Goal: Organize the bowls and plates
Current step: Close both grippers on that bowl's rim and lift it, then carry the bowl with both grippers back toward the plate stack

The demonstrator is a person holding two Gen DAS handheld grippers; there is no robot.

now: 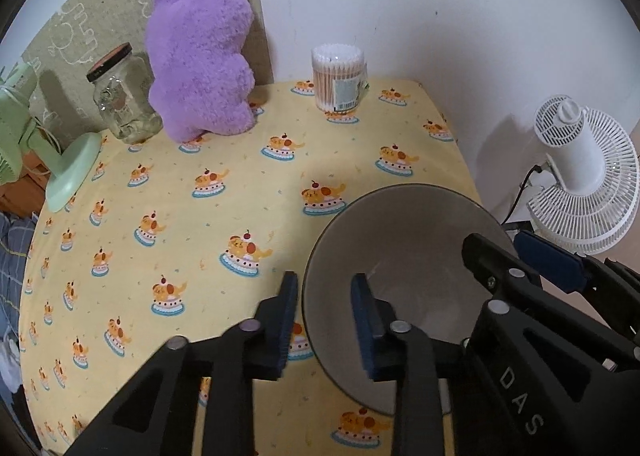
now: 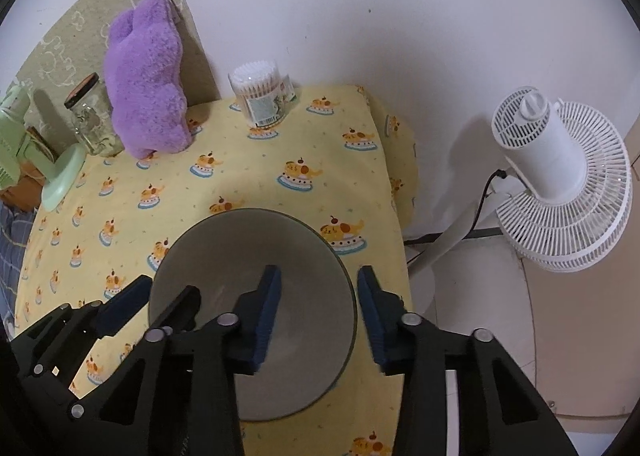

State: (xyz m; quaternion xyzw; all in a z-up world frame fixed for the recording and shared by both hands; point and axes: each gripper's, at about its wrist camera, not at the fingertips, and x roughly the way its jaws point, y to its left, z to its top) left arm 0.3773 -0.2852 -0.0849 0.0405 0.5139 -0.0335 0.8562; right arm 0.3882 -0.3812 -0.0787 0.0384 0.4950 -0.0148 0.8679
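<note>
- Your left gripper (image 1: 324,320) has its jaws spread apart, straddling the left rim of the grey bowl (image 1: 404,256); neither pad clearly presses the rim.
- Your right gripper (image 2: 318,308) is likewise parted across the bowl's right rim, one finger inside, one outside.
- The bowl sits on the counter (image 1: 200,216), near its right edge, on the yellow patterned cloth.
- At the back stand a purple plush toy (image 1: 200,56), a glass jar (image 1: 122,100) and a cotton swab tub (image 1: 339,76).
</note>
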